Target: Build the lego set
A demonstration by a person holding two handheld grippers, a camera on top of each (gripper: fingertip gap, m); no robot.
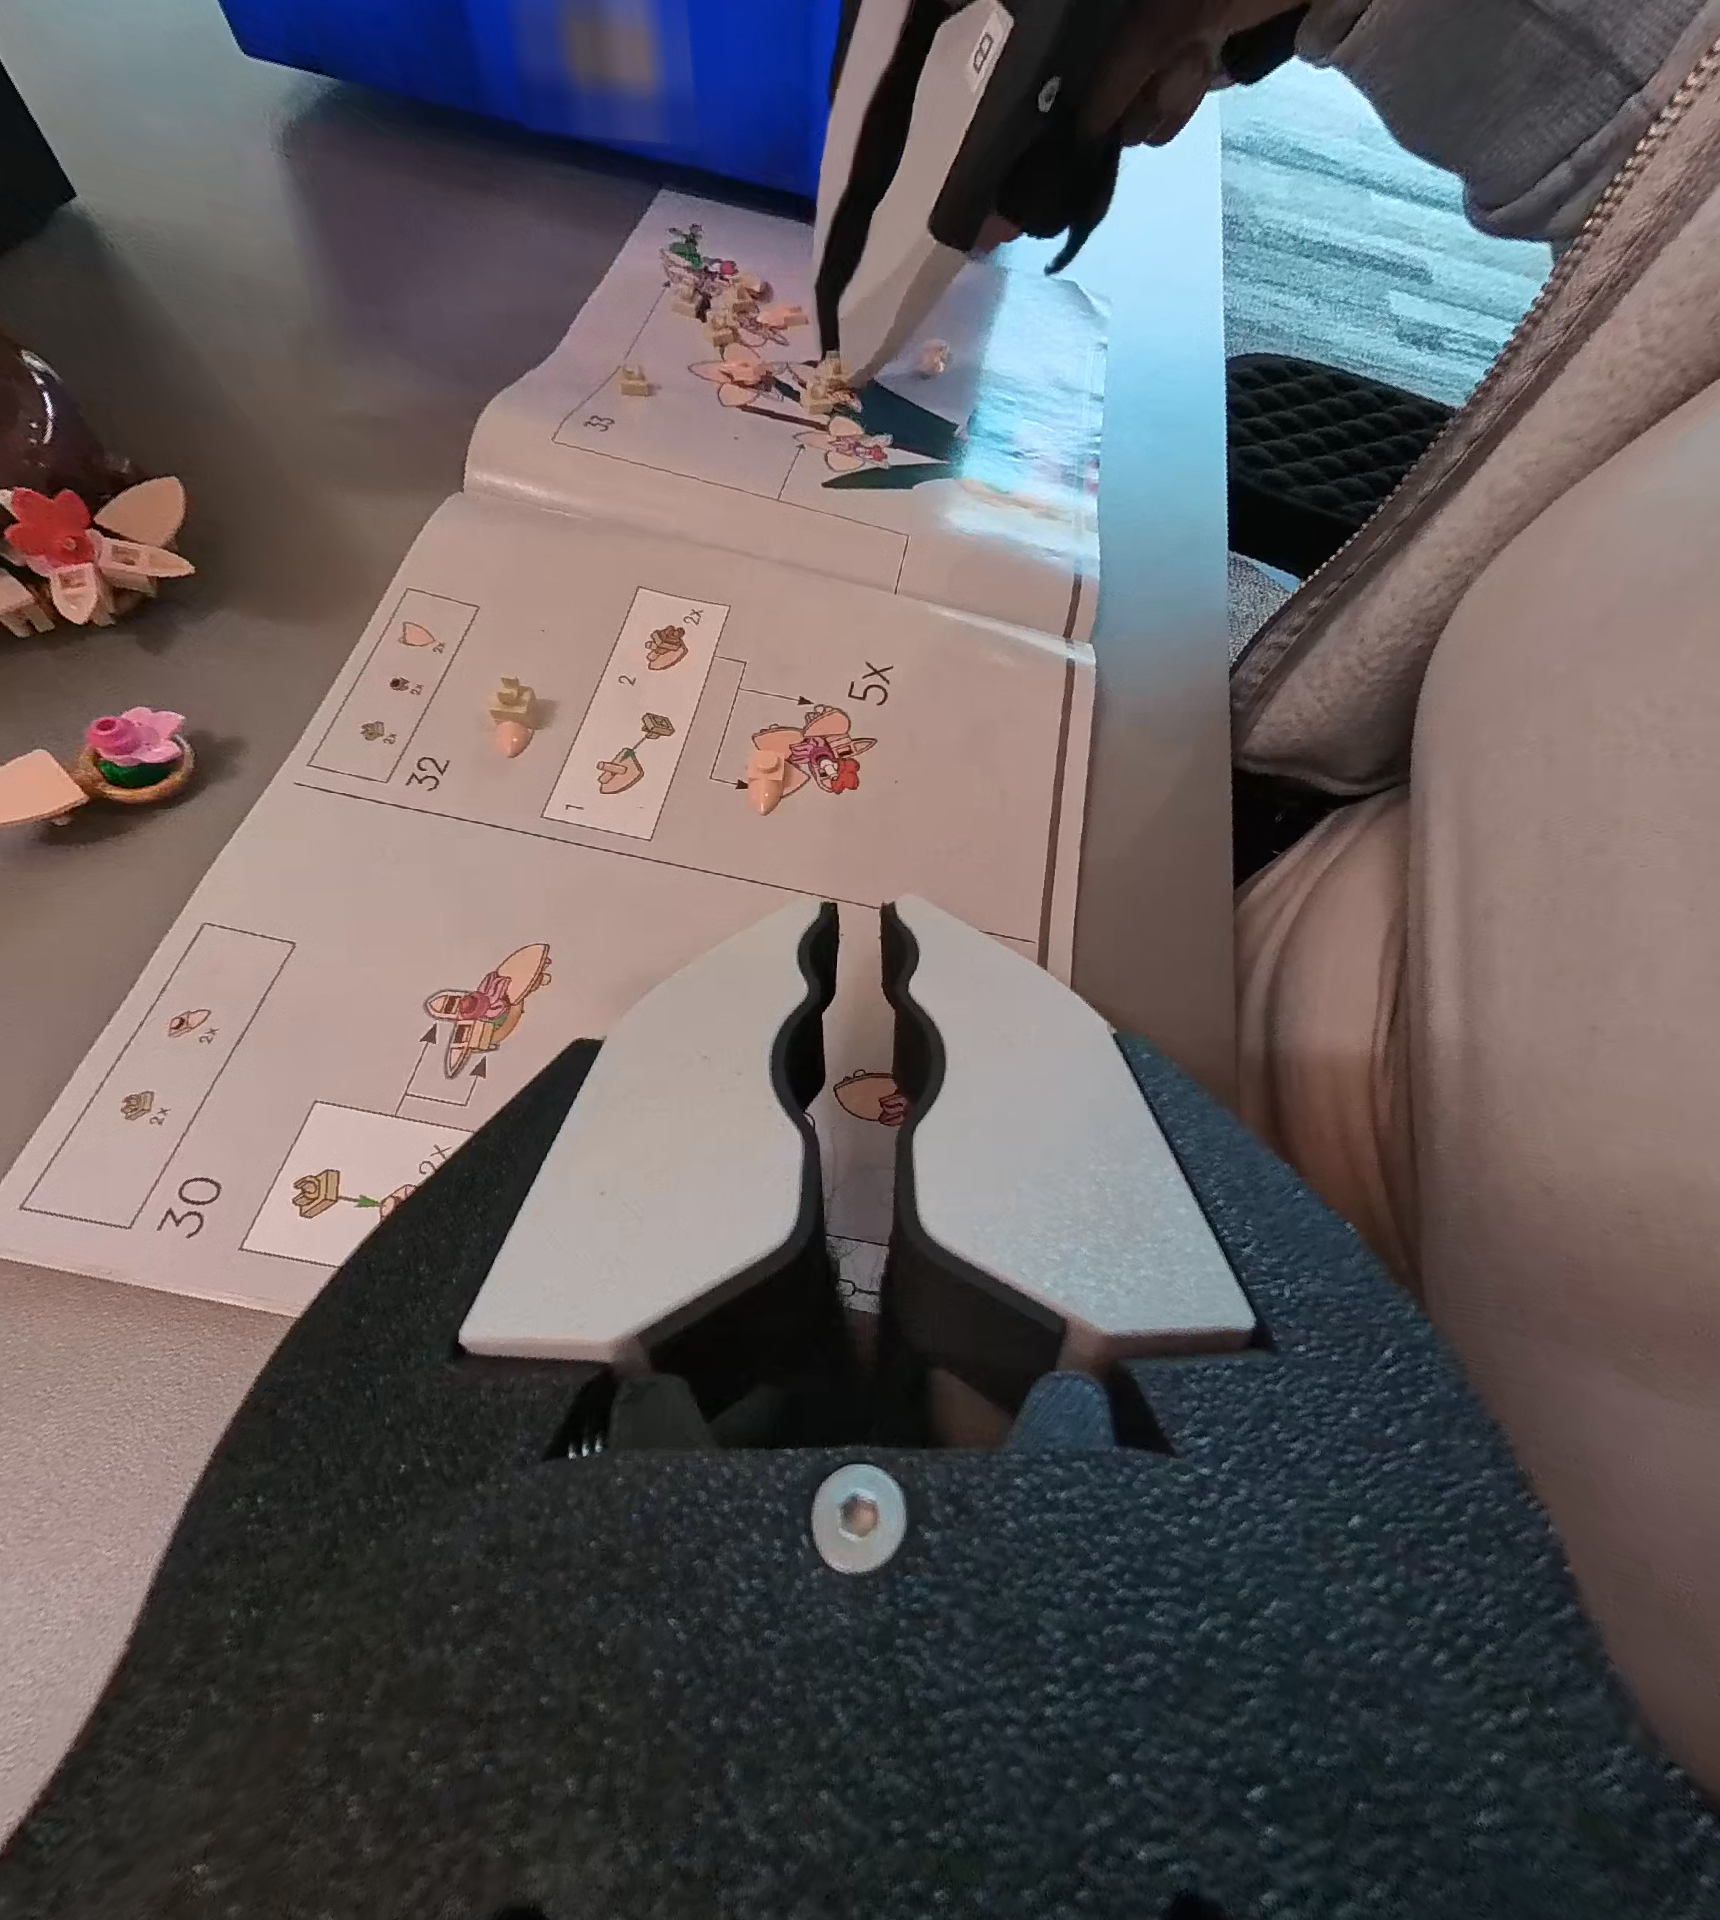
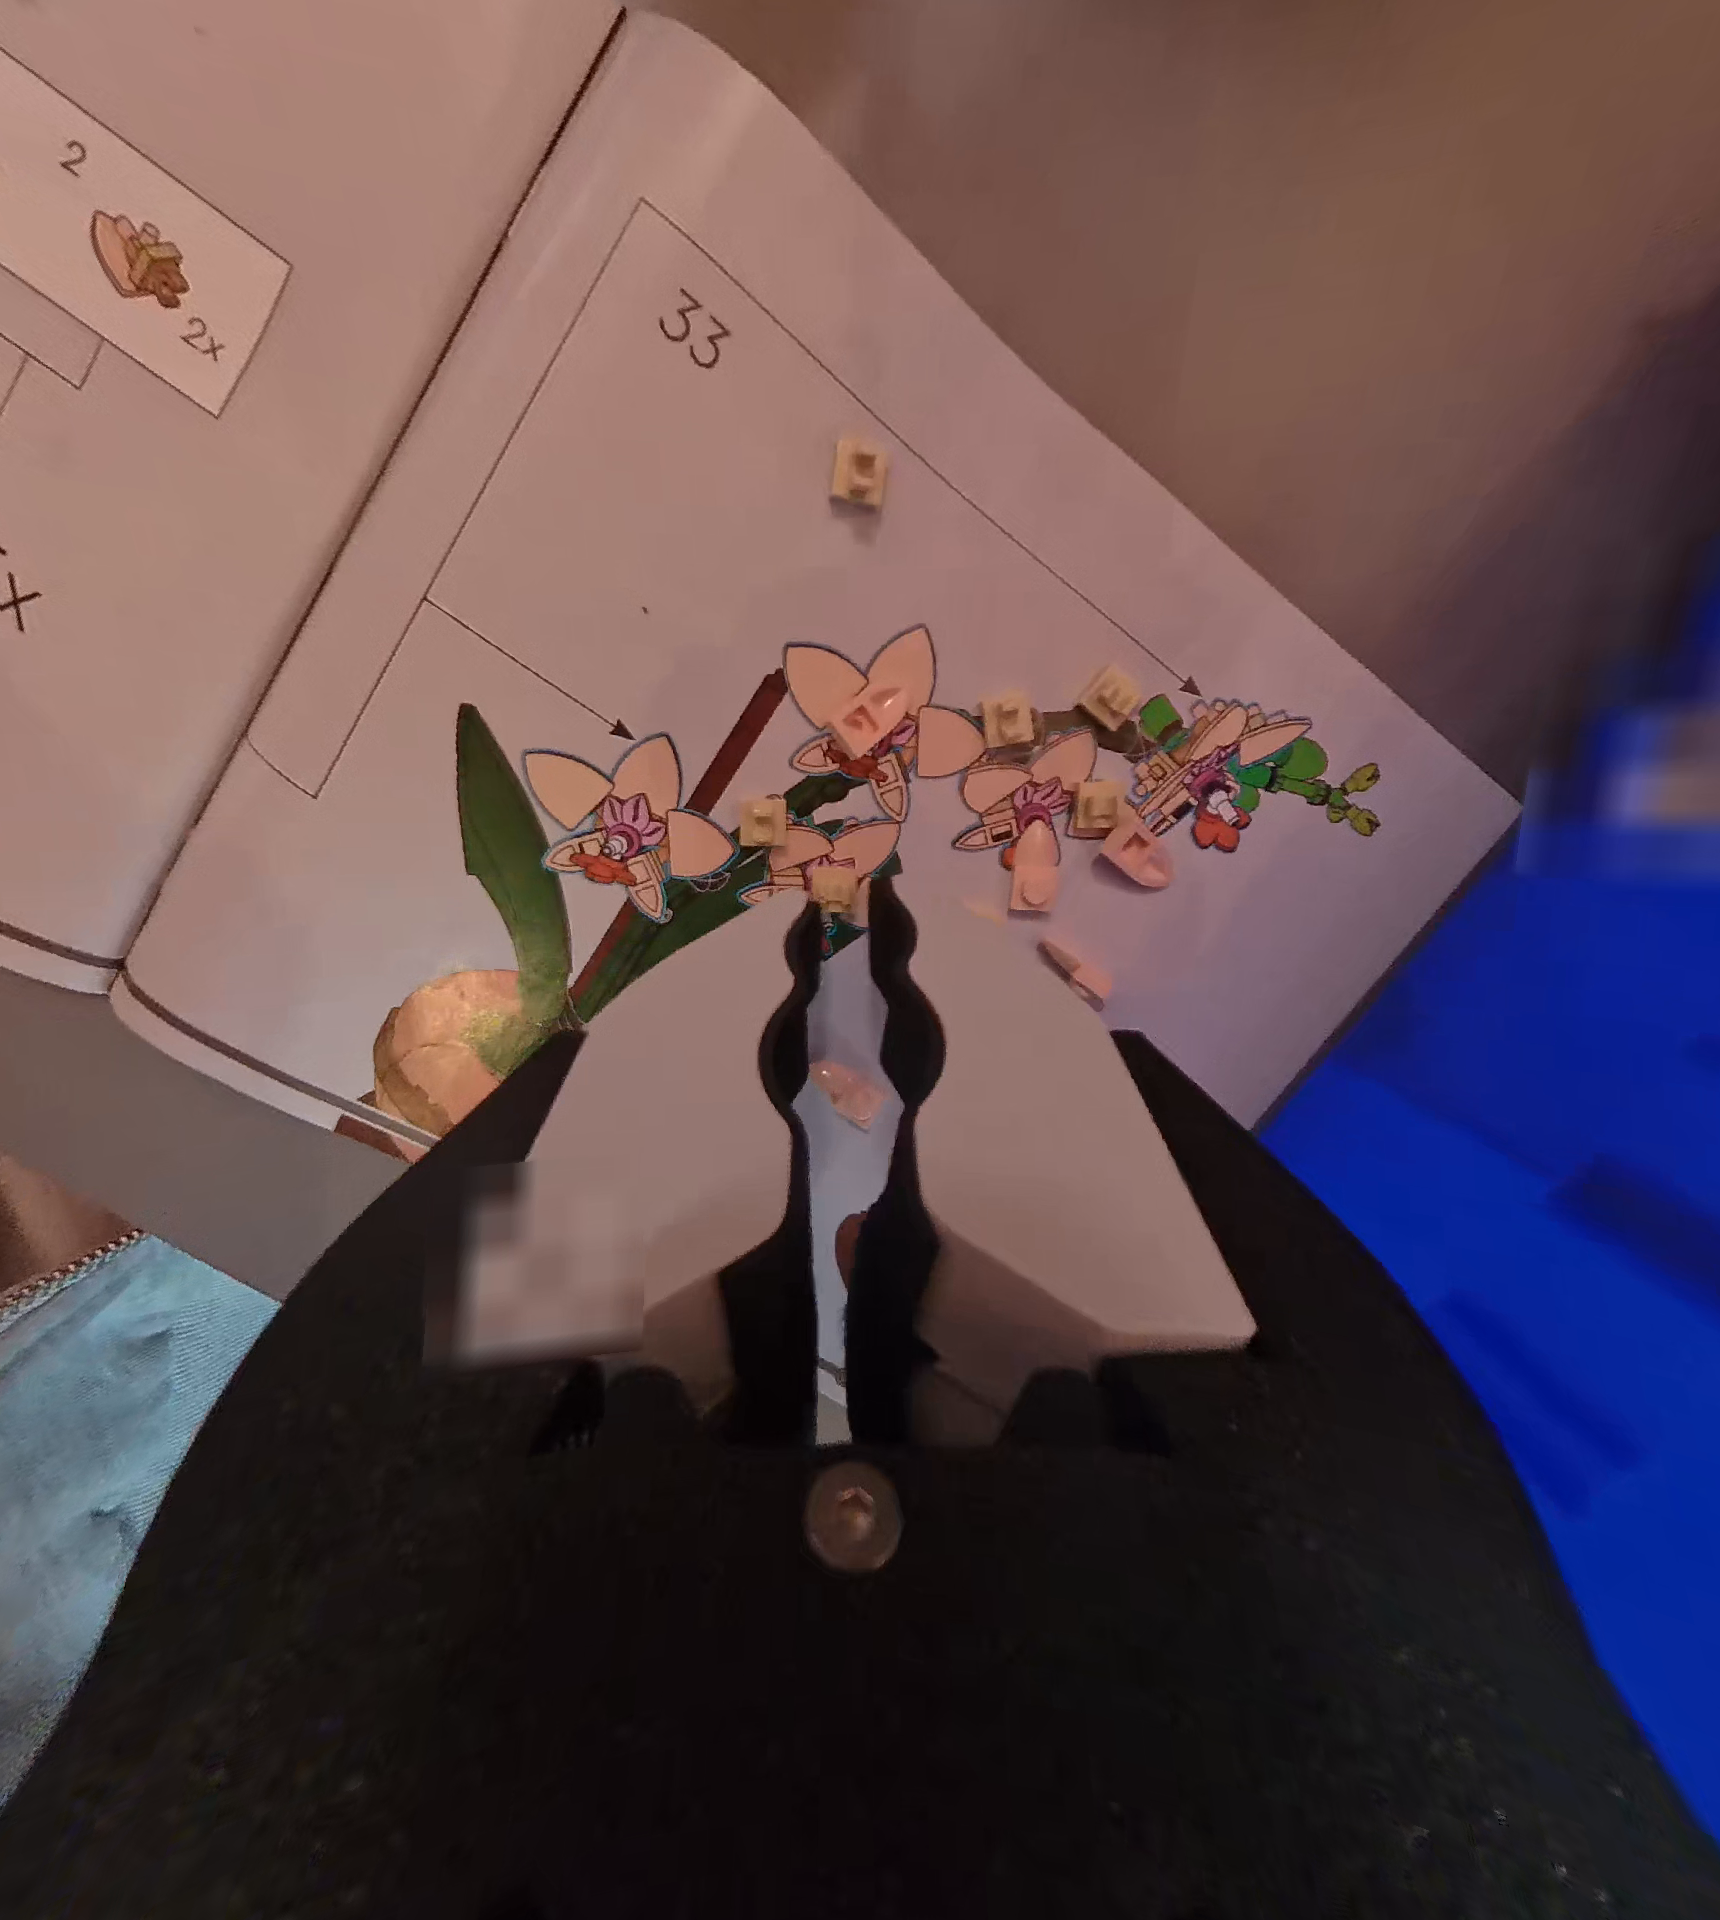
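Left wrist view: the left claw [image 1: 859,914] hovers bare, tips slightly apart, over the open booklet [image 1: 627,831] on the tabletop [image 1: 212,312].

Right wrist view: the right claw [image 2: 840,904] pinches a tiny tan brick [image 2: 833,885] at its sides; likely light, rigid, easily flicked.

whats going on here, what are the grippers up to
A person works two handheld grippers over an open instruction booklet strewn with small toy-brick parts. The right gripper pinches a tiny tan brick at its fingertips, among other tan and peach pieces. The left gripper hangs nearly closed over the near page, holding nothing.
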